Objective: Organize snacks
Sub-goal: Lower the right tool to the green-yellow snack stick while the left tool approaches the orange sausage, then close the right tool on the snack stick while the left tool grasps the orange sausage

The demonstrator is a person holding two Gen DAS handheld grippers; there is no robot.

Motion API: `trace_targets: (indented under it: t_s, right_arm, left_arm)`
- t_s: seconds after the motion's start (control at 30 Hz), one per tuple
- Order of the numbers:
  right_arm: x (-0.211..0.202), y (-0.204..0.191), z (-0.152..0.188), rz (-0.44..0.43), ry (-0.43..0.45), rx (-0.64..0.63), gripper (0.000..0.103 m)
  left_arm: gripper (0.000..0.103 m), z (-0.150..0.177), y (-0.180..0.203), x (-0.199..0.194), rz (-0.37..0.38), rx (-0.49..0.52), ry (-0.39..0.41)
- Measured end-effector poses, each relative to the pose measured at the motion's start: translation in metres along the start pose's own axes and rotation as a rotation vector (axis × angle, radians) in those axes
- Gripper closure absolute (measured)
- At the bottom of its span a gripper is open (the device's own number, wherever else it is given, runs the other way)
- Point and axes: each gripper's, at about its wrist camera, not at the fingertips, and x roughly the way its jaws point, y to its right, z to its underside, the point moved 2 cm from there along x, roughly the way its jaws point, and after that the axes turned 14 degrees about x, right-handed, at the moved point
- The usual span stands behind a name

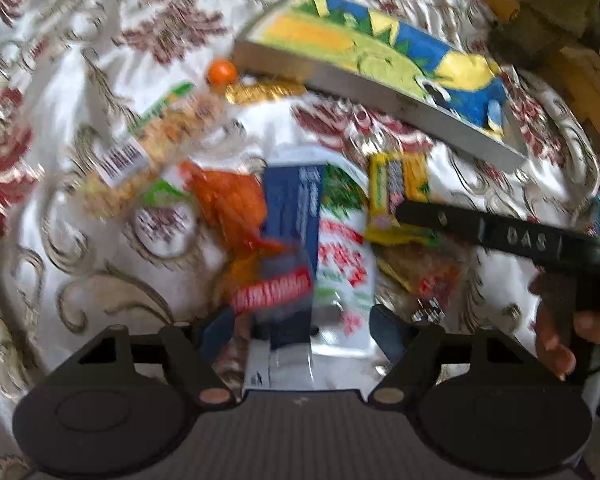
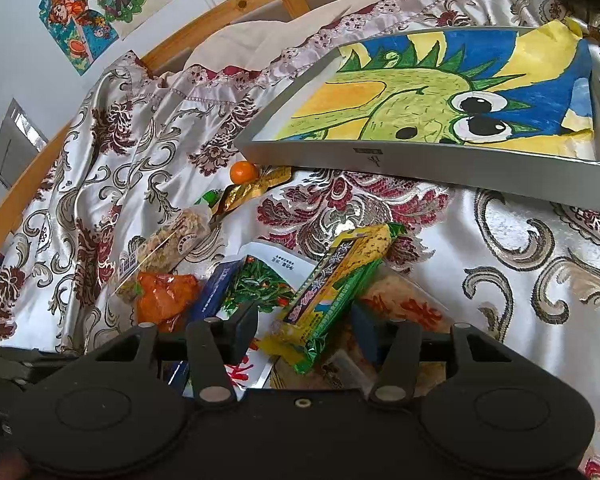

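Lying across a glossy satin bedspread (image 2: 520,248) with raised maroon flowers and grey scrolls, a loose heap of crinkly snack wrappers fills the lower centre of both views. At the upper right of each frame sits a shallow grey cardboard tray (image 2: 440,166), rectangular and flat-walled, its floor covered by a hand-coloured paper drawing of a green spiky dragon.

In the right wrist view the right gripper (image 2: 306,330) has its dark blocky fingers partly apart on either side of a long yellow-and-green foil bar (image 2: 340,276), which lies slanted between them; whether the pads press on it I cannot tell. Left of it lie a white pouch with a chilli picture (image 2: 260,284), a crumpled orange bag (image 2: 164,296), a clear sleeve of grainy puffed bars (image 2: 172,242), a gold foil twist (image 2: 252,190) and a small round orange fruit (image 2: 243,171).

In the blurred left wrist view the left gripper (image 1: 300,320) stands fairly wide, straddling a dark blue packet (image 1: 290,216) and the white pouch; contact is unclear. A hand (image 1: 560,332) shows at the right edge.
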Motion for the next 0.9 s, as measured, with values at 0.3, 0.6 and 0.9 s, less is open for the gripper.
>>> trace_targets:
  t_s: [0.3,0.6,0.9]
  right_arm:
    - [0.001,0.005,-0.003,-0.018,0.019,0.062,0.047]
    - [0.019,0.001,-0.006,0.026,0.038,0.042,0.063]
    - [0.030,0.008,-0.016,-0.034,0.019,0.103,0.041]
  left_arm:
    - [0.027,-0.010,-0.043,0.004,0.030,-0.279,0.060]
    - [0.063,-0.020,-0.051,0.026,0.019,-0.303,0.076]
    - [0.067,-0.020,-0.062,0.034,0.028,-0.379,0.070]
